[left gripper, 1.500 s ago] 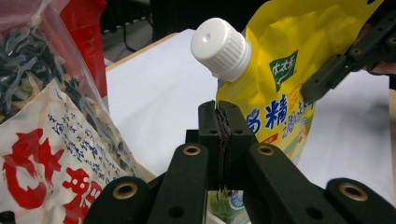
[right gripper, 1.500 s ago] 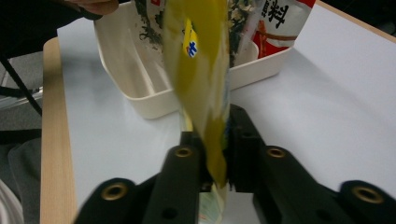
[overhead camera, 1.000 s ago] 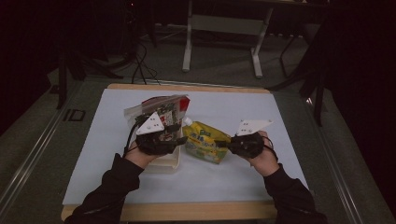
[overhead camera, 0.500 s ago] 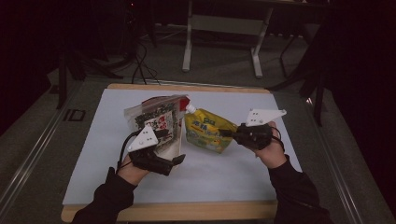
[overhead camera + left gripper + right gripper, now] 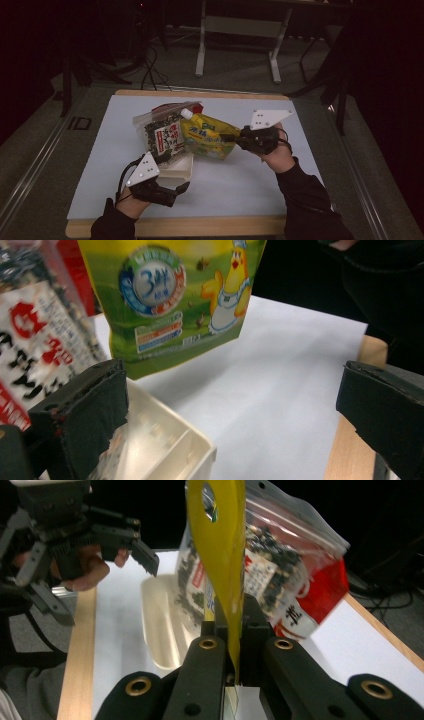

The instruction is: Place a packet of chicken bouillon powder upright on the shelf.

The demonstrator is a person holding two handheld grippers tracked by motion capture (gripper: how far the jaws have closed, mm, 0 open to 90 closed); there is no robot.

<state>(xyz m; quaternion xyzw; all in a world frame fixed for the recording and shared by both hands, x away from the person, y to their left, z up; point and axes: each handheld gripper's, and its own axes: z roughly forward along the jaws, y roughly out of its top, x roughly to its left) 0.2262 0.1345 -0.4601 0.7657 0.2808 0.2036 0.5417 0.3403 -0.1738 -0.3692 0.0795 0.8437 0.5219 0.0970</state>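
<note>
A yellow-green spouted pouch with a white cap hangs tilted above the table. My right gripper is shut on its right edge, and the right gripper view shows the pouch pinched edge-on between the jaws. Beside it, a clear zip bag of dark flakes stands in a cream tray. My left gripper lies near the front edge. Its jaws have just been opening and stand wide with nothing between them, facing the pouch, the bag and the tray.
A white sheet covers the wooden table, whose front edge runs just beyond my left hand. A dark floor, cables and a metal stand's legs lie behind the table.
My left gripper has opened, let go by the bag and drawn back toward the front edge. My right gripper has risen with the pouch, which is now lifted off the table.
</note>
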